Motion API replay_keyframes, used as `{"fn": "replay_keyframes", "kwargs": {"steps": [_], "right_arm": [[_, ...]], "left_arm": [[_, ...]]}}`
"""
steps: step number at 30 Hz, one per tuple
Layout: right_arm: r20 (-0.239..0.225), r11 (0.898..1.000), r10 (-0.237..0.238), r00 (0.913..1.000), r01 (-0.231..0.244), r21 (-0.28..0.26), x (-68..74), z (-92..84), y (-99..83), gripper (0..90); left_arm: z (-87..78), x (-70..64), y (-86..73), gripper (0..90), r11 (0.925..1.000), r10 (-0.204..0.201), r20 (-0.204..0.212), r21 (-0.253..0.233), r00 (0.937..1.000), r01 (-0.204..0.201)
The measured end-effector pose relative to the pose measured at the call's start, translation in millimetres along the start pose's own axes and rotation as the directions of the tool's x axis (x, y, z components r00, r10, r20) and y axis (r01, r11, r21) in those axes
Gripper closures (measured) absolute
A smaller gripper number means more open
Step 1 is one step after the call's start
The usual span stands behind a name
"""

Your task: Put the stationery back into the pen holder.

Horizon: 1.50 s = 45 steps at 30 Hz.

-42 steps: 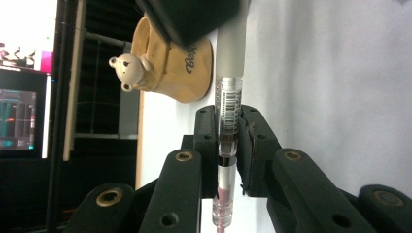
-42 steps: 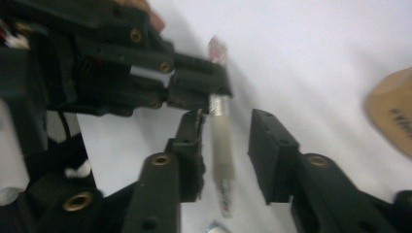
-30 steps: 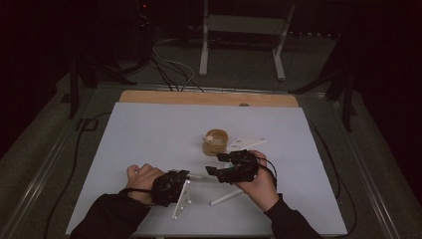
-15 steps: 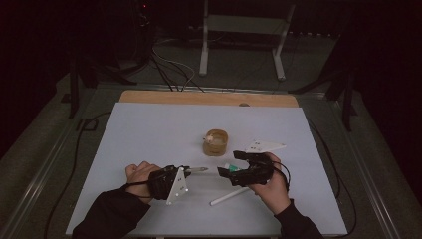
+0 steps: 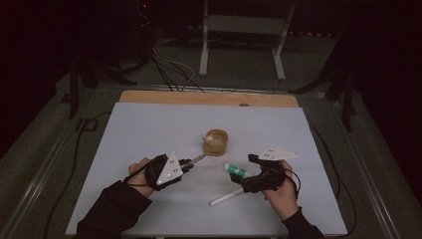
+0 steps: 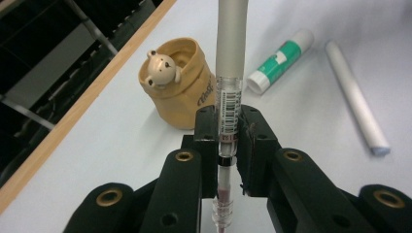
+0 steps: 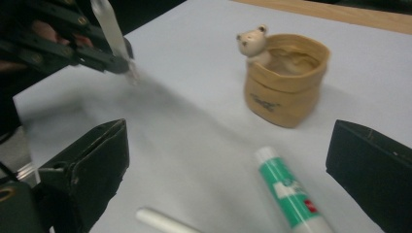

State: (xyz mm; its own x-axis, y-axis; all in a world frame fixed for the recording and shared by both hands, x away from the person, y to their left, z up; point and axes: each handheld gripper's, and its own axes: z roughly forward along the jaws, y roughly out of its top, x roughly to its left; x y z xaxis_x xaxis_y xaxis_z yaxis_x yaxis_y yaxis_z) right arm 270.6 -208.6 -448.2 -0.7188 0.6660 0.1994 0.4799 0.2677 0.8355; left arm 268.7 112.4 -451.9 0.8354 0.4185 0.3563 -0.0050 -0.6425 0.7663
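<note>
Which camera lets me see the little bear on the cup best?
The left gripper view: the bear is sharp there, peeking over the rim of the tan cup. The right gripper view shows it slightly blurred; in the high view it is tiny.

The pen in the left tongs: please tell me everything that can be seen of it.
The pen has a matte silver-grey barrel, then a clear section with a barcode label, and a transparent lower end. The left tongs are shut on its labelled part, pads pressing from both sides. It is lifted off the white table, nothing else touching it, and points towards the tan bear pot.
</note>
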Motion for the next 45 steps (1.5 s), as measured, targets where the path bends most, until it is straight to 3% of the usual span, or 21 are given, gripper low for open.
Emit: {"fn": "replay_keyframes", "kwargs": {"steps": [9,10,12,14,19,29,30,37,40,43,45], "right_arm": [[0.038,0.999,0.007,0.9992,-0.005,-0.037,-9.4,-5.4,-14.2,1.7],[0.057,0.999,0.001,0.9984,0.002,-0.048,-10.6,-6.1,-16.5,1.7],[0.068,0.999,-0.01,0.9976,0.014,-0.05,-11.1,-6.3,-17.9,1.7],[0.074,0.998,-0.016,0.9972,0.02,-0.055,-11.4,-6.3,-19.1,1.6],[0.087,0.998,-0.026,0.9959,0.031,-0.054,-12.7,-6.1,-21.4,1.6],[0.089,0.998,-0.03,0.9956,0.035,-0.058,-13.0,-6.1,-23.5,1.6],[0.091,0.998,-0.031,0.9953,0.037,-0.06,-12.7,-6.4,-23.5,1.6],[0.095,0.997,-0.034,0.9949,0.04,-0.067,-12.3,-7.3,-23.1,1.6],[0.093,0.997,-0.028,0.9953,0.034,-0.07,-12.7,-8.1,-23.0,1.6],[0.096,0.997,-0.03,0.995,0.037,-0.073,-13.0,-8.7,-22.9,1.6],[0.097,0.996,-0.031,0.9948,0.038,-0.075,-13.4,-9.0,-22.8,1.6]], "left_arm": [[0.5,10.8,5.5,80.7,0.9944,-0.095,0.043,-0.042,0.9945,0.097],[0.7,14.2,7.3,80.7,0.9901,-0.125,0.063,-0.057,0.9902,0.129],[1.0,15.7,8.2,80.7,0.9888,-0.131,0.064,-0.063,0.9893,0.135],[1.8,20.2,11.1,80.7,0.9835,-0.157,0.079,-0.078,0.9845,0.163],[3.2,25.2,15.3,80.7,0.9795,-0.17,0.09,-0.093,0.9812,0.179],[10.5,35.5,26.1,80.7,0.9658,-0.215,0.125,-0.119,0.9685,0.23],[13.0,37.1,28.5,80.7,0.9623,-0.226,0.136,-0.123,0.9647,0.243],[19.7,42.9,36.1,80.7,0.9506,-0.253,0.158,-0.142,0.9544,0.276],[24.4,47.8,40.2,80.7,0.9412,-0.276,0.167,-0.152,0.9465,0.302],[26.4,49.2,42.2,80.7,0.9408,-0.276,0.161,-0.157,0.9477,0.3],[28.2,50.4,44.2,80.7,0.9373,-0.281,0.166,-0.164,0.9453,0.308]]}}
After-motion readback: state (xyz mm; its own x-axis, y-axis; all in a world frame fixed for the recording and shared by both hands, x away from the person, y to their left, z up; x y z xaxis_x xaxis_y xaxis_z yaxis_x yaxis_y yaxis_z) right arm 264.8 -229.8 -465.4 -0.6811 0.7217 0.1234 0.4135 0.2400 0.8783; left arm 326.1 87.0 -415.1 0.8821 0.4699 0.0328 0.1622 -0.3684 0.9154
